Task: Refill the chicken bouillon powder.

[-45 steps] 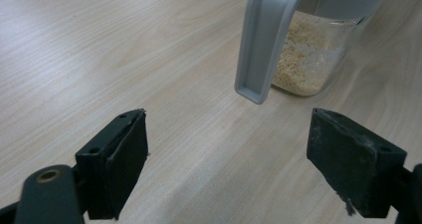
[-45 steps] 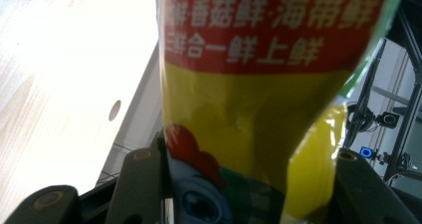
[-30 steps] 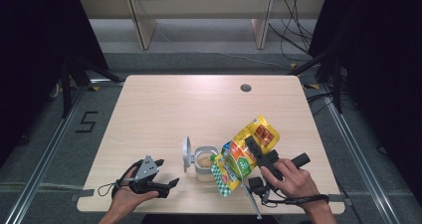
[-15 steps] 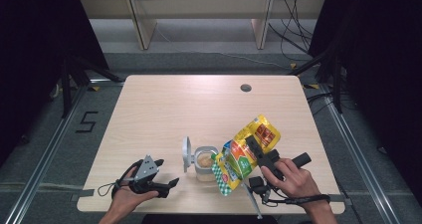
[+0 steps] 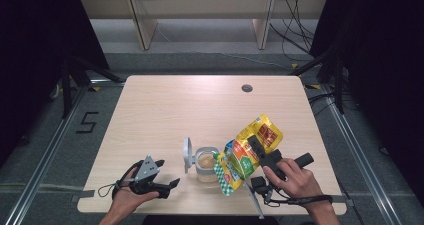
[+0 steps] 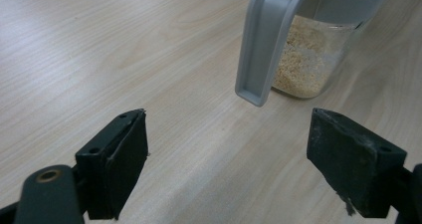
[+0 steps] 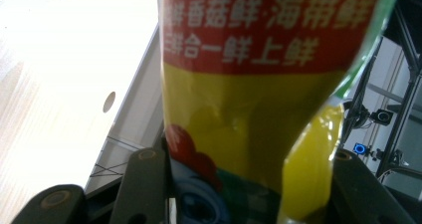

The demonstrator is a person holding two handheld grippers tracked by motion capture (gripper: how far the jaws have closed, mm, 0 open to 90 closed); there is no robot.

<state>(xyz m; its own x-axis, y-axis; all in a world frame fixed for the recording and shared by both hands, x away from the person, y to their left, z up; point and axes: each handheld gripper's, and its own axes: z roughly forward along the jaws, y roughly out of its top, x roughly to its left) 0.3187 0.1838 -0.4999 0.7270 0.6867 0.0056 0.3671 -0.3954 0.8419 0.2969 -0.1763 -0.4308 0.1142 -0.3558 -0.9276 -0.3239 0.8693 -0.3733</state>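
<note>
Light wooden table (image 5: 165, 110) with a grain-filled clear jar (image 5: 206, 165) near its front edge.

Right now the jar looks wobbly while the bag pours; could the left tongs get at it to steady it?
Probably yes: the left tongs stand open, facing the jar, with bare table between; its flipped-open lid hangs nearest.

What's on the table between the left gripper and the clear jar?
Nothing: in the left gripper view, bare table runs from the open left gripper to the jar, whose flipped-open grey lid faces the gripper.
</note>
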